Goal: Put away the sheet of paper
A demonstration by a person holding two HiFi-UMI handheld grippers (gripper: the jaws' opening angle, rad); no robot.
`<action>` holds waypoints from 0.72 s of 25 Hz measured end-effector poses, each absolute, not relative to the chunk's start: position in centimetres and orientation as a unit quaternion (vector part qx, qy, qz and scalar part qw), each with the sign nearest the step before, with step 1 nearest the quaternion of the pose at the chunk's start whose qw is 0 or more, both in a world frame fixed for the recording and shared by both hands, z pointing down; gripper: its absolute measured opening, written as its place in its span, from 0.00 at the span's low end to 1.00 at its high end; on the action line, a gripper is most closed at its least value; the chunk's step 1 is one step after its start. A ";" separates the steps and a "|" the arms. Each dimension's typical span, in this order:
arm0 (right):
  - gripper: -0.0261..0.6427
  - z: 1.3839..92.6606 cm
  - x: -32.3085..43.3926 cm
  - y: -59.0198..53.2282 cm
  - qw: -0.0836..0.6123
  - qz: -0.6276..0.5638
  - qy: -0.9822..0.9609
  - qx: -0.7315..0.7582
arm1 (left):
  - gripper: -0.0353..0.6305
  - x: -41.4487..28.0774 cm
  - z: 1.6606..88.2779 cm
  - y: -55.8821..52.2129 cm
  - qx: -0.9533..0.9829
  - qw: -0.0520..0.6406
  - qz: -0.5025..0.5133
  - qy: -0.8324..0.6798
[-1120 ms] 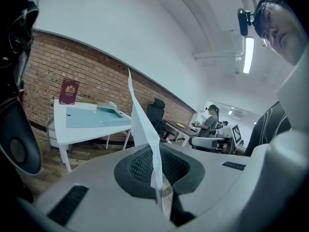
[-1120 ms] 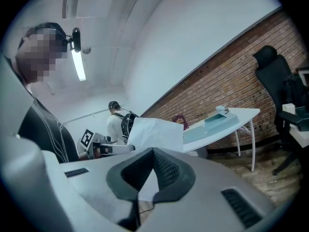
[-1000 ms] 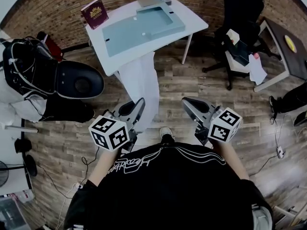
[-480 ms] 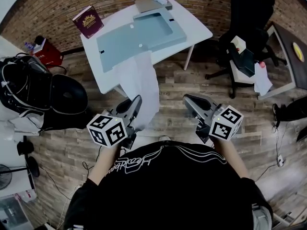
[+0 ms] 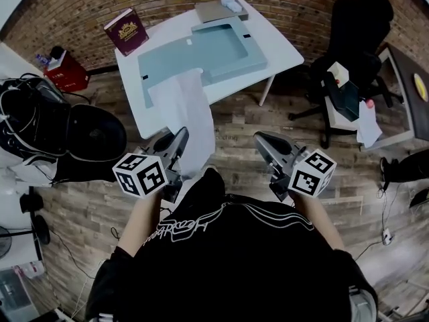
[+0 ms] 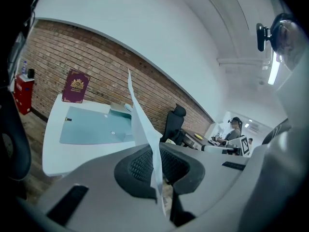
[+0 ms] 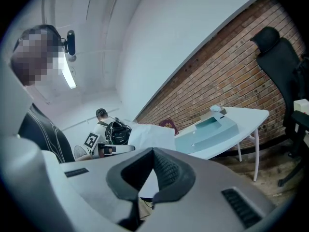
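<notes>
My left gripper (image 5: 175,145) is shut on the near end of a white sheet of paper (image 5: 184,109). The sheet reaches forward from the jaws, and its far end lies over the near edge of the white table (image 5: 281,42). An open light blue folder (image 5: 221,45) lies flat on that table. In the left gripper view the paper (image 6: 140,124) stands on edge, pinched between the black pads (image 6: 137,166), with the folder (image 6: 91,127) beyond. My right gripper (image 5: 265,143) hovers beside it over the floor, its jaws together and nothing in them. In the right gripper view the sheet (image 7: 152,137) shows to its left.
A maroon book (image 5: 126,31) and a grey item (image 5: 214,10) sit at the table's far side. A black office chair (image 5: 355,39) and a second desk (image 5: 409,89) stand to the right. A black seat (image 5: 94,133) and a red box (image 5: 64,72) are at the left.
The table has come closer in the head view. The paper's far end now lies over the table's near edge by the folder. The left gripper has shifted slightly left, still holding the sheet.
</notes>
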State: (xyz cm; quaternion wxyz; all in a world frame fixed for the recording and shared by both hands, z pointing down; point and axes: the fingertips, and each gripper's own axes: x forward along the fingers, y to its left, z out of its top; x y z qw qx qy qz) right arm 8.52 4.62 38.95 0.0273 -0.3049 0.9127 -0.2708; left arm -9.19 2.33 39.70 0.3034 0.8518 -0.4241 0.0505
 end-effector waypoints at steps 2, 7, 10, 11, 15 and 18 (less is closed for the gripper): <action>0.04 39.1 8.1 3.6 0.025 -0.273 0.913 -0.303 | 0.11 -9.8 39.8 1.1 0.851 0.308 0.046 -0.424; 0.04 39.5 6.8 -0.3 0.021 -0.283 0.909 -0.305 | 0.11 -11.5 40.2 -3.2 0.845 0.326 0.037 -0.422; 0.04 39.5 5.8 -3.2 0.015 -0.287 0.909 -0.302 | 0.11 -12.6 40.2 -6.3 0.842 0.331 0.035 -0.425; 0.04 39.4 5.6 -4.2 0.013 -0.289 0.908 -0.303 | 0.11 -13.0 40.3 -7.4 0.840 0.335 0.033 -0.426; 0.04 38.9 4.8 -7.8 0.013 -0.292 0.906 -0.307 | 0.11 -14.5 40.4 -11.6 0.831 0.353 0.021 -0.430; 0.04 38.6 4.5 -9.9 0.011 -0.292 0.903 -0.314 | 0.11 -15.1 40.4 -14.3 0.829 0.359 0.016 -0.428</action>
